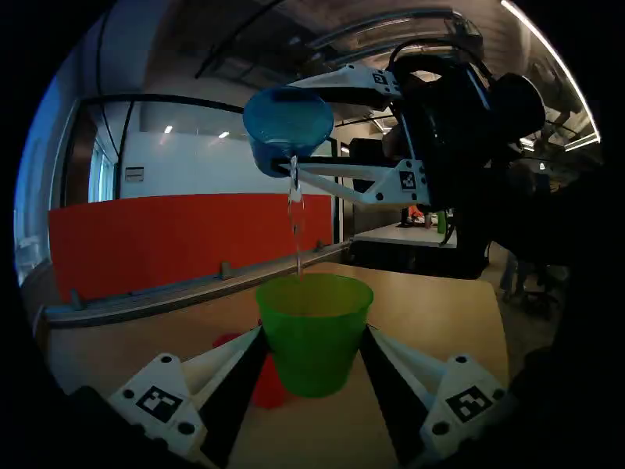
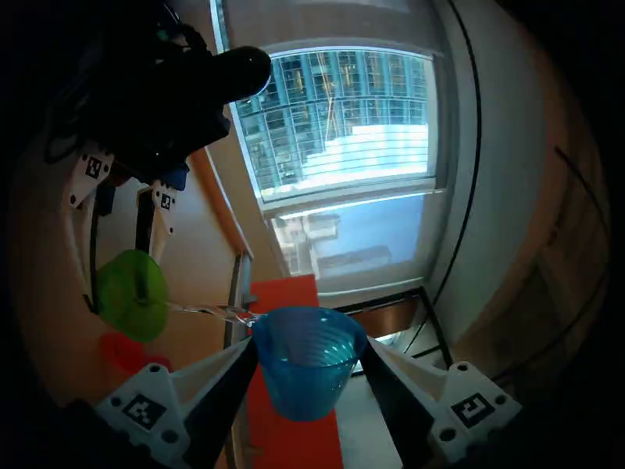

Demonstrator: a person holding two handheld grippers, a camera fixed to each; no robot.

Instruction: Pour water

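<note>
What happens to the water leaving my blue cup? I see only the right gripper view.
Observer: In the left gripper view, the thin stream of water falls from the tilted translucent blue plastic cup into the open top of the translucent green plastic cup.
Operator: Is that green cup tilted?
Observer: No, upright, between the jaws of the left gripper.
Operator: And the red blob beside it?
Observer: A red plastic thing on the light wooden table, partly hidden behind the green cup.

Your green cup [image 1: 315,344] smooth translucent plastic, your blue cup [image 2: 307,379] ribbed translucent plastic, your surface [image 1: 437,309] smooth matt wood.
</note>
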